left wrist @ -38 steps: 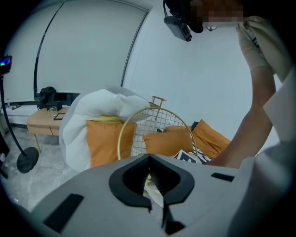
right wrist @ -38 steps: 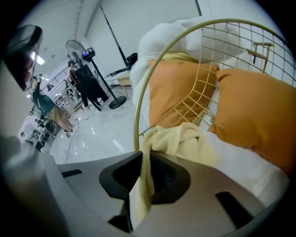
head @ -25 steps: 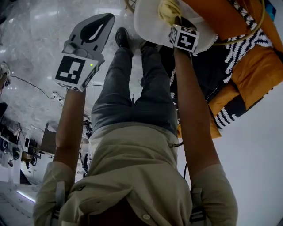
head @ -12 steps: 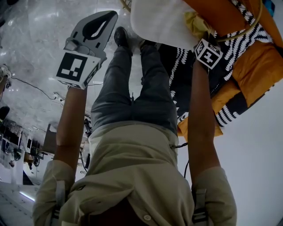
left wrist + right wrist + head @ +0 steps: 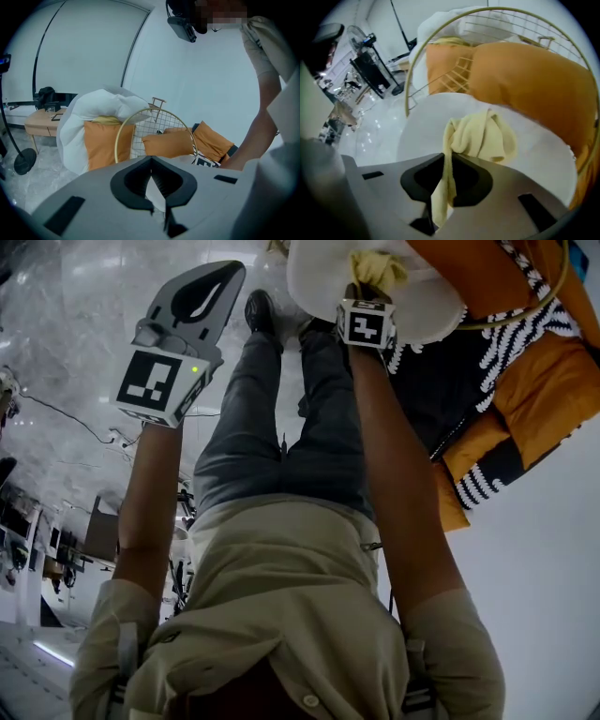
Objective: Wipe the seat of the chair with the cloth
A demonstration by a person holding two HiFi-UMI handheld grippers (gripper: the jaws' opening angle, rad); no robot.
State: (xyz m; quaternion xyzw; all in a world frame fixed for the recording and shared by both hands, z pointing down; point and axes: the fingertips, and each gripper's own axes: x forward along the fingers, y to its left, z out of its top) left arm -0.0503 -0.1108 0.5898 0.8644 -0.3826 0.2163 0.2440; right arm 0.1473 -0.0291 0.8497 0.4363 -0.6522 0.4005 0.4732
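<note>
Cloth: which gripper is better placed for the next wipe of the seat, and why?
Right. The right gripper is shut on the cloth, which rests on the seat; the left gripper is shut, empty, away from it.

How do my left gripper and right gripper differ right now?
The right gripper is shut on the yellow cloth; the left gripper is shut on nothing. The right gripper is at the chair seat; the left gripper is off it, over the floor. Both are shut.
</note>
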